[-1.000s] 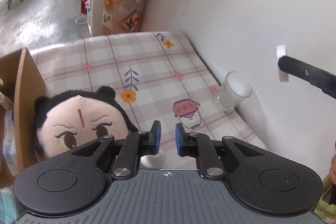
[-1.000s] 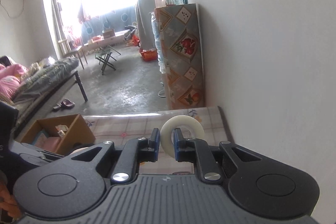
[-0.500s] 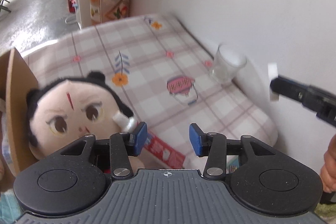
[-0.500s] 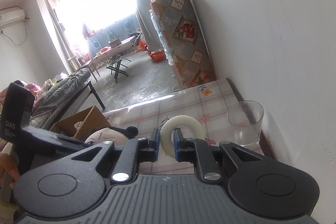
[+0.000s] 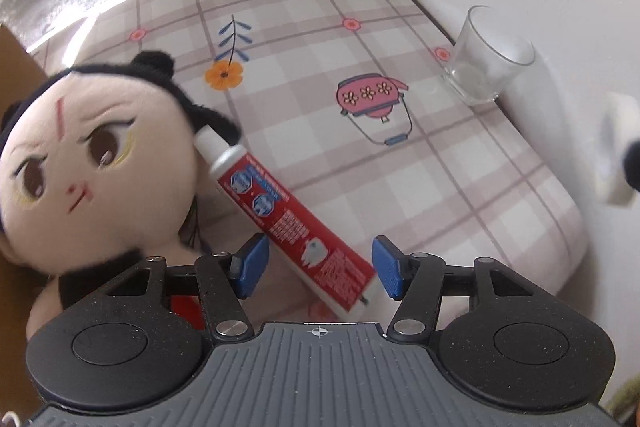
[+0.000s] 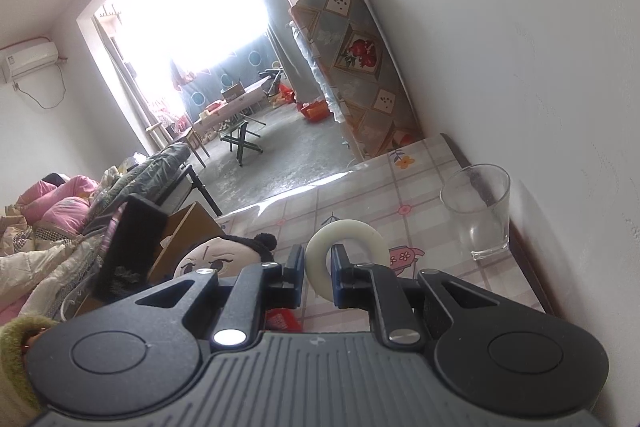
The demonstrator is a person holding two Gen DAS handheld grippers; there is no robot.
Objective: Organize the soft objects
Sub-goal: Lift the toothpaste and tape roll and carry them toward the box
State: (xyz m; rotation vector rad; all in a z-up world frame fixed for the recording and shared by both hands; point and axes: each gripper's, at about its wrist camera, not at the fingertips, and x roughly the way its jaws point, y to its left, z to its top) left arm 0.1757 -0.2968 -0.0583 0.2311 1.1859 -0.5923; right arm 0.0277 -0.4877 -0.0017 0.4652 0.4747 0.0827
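A red and white toothpaste tube (image 5: 288, 211) lies slantwise on the checked cloth (image 5: 320, 27), its cap against a plush doll (image 5: 92, 163) with black hair. My left gripper (image 5: 318, 267) hovers over the tube's flat end, jaws opening, pads apart and off the tube. In the right wrist view my right gripper (image 6: 318, 269) is shut on a white soft ring (image 6: 348, 241), held above the cloth. The doll (image 6: 218, 257) shows to its left. The ring (image 5: 616, 151) appears blurred at the right edge of the left wrist view.
A clear glass (image 5: 488, 57) stands by the white wall at the cloth's right edge; the glass (image 6: 478, 211) also shows ahead of my right gripper. A cardboard box (image 6: 180, 239) sits left of the doll. A patterned cabinet (image 6: 356, 63) stands beyond the table.
My left gripper sank toward the cloth and its jaws spread from shut to apart; the toothpaste tube came into view beneath them. My right gripper dropped and rolled, still gripping the ring.
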